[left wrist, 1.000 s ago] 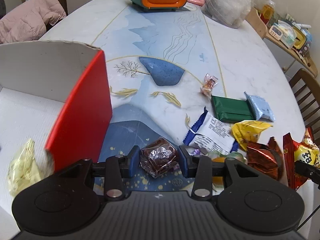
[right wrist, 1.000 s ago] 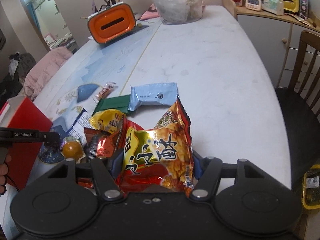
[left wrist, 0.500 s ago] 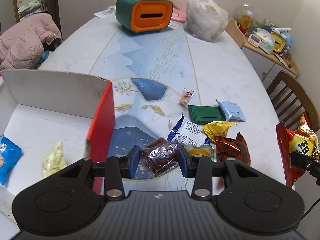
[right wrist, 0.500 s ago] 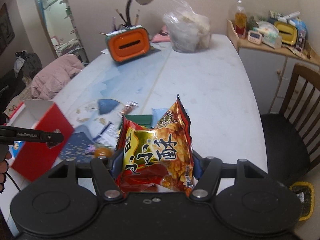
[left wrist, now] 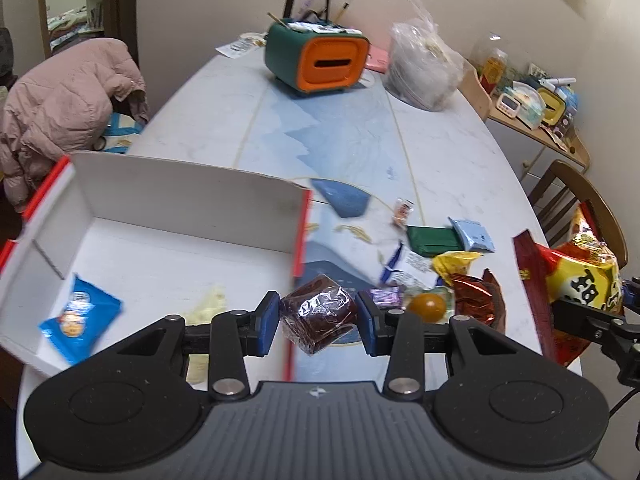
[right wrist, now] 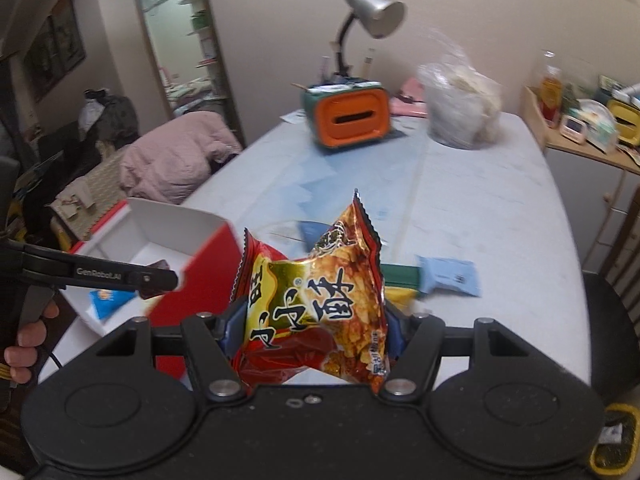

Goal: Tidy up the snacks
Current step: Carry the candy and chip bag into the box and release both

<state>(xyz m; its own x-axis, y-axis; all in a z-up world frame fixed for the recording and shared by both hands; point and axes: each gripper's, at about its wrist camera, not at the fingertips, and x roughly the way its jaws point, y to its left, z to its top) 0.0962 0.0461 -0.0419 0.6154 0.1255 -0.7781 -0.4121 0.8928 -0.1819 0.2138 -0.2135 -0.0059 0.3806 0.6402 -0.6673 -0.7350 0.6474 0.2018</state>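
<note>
My left gripper [left wrist: 318,320] is shut on a brown wrapped cake [left wrist: 318,316], held in the air over the right wall of the red-and-white box [left wrist: 184,200]. The box holds a blue packet [left wrist: 80,316] and a pale yellow packet [left wrist: 208,300]. My right gripper [right wrist: 312,332] is shut on a red-and-yellow chip bag [right wrist: 316,304], held above the table to the right of the box [right wrist: 208,264]; the bag also shows in the left wrist view [left wrist: 580,280]. Loose snacks lie on the table: a green pack [left wrist: 432,236], a light blue pack [left wrist: 472,234], a yellow pack [left wrist: 456,262].
An orange-and-green tissue holder [left wrist: 316,62], a lamp and a clear plastic bag [left wrist: 424,68] stand at the table's far end. A pink jacket [left wrist: 68,100] lies on a chair at left. A wooden chair [left wrist: 580,196] and a cluttered side shelf are at right.
Both grippers have risen with their snacks. The left gripper has moved left, so the box interior now lies below it. The right gripper has moved towards the box.
</note>
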